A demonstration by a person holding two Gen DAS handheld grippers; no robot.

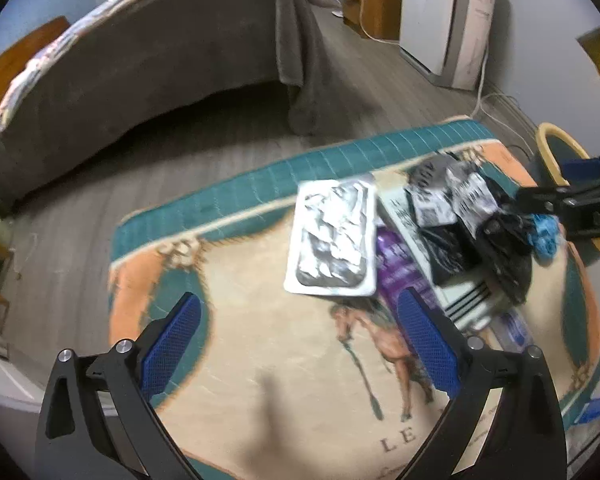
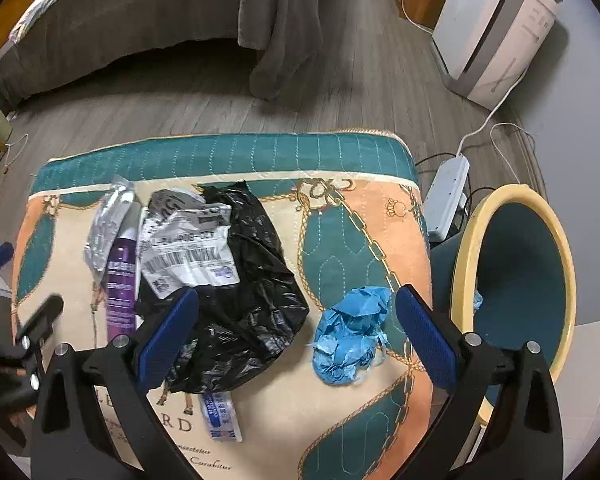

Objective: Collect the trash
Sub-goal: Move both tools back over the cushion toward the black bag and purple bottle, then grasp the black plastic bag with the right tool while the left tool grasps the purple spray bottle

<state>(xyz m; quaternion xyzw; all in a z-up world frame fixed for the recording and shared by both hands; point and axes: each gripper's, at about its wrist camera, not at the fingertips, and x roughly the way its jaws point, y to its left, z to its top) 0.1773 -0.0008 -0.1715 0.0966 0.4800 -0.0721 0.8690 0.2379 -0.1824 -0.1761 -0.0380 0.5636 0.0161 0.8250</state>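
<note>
On rug [image 2: 260, 412], crumpled blue glove [image 2: 350, 340]

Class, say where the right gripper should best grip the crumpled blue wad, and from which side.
Probably from above, across the blue wad's raised middle. It lies loose on the cloth, apart from the black bag, and the right gripper is open almost over it.

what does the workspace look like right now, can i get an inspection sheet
surface: patterned quilted mat on wood floor
job's things: crumpled blue glove, black plastic bag, shipping label wrapper, silver foil pack, purple tube, small blue-and-white packet; teal bin beside the mat
clutter: nothing seen
grippers: left tongs open, empty; right tongs open around the glove
cables: power strip with white cords
surroundings: bed, white appliance
</note>
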